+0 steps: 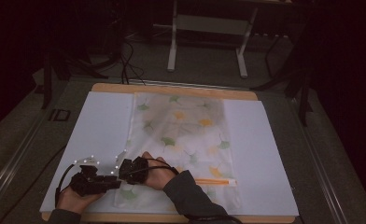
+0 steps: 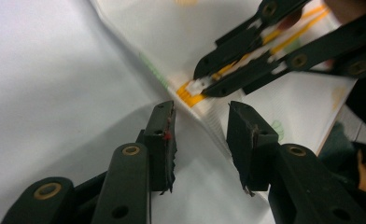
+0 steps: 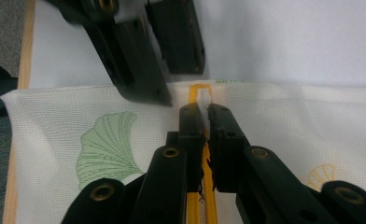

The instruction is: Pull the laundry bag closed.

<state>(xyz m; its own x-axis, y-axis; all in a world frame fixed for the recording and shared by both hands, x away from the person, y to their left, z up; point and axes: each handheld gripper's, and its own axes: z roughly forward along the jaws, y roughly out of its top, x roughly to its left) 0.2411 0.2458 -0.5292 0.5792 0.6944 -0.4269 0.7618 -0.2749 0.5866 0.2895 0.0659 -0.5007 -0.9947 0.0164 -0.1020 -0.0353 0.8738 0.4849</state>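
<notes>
**Right tongs on zipper pull, left tongs open at bag corner**

Mesh bag [image 1: 181,140] with ginkgo-leaf print lies flat on white sheet [image 1: 102,135] covering the counter [image 1: 172,88]. Orange zipper [image 1: 216,182] runs along the bag's near end, close to the person's edge of the counter.

Right tongs [image 3: 204,114]: jaws narrow, pinched on the white zipper pull [image 3: 203,99] at the zipper's end, right by the bag's edge. Orange zipper tape runs back between the jaws toward the camera. Green leaf print [image 3: 109,147] sits on the bag just beside the zipper.

Left tongs [image 2: 200,128]: jaws apart, holding nothing, poised over the bag's corner just beside the zipper end. From the left gripper view the right tongs [image 2: 209,84] are seen just past it, clamped on the pull [image 2: 199,85], with the orange tape end [image 2: 188,95] visible under them.

High view: both tongs sit close together at the bag's near left corner, left tongs [image 1: 113,179] over the white sheet just off the bag, right tongs [image 1: 125,168] on the bag's edge. Right hand [image 1: 158,170] rests on the bag; left hand [image 1: 78,198] is off the bag, near the counter edge.
</notes>
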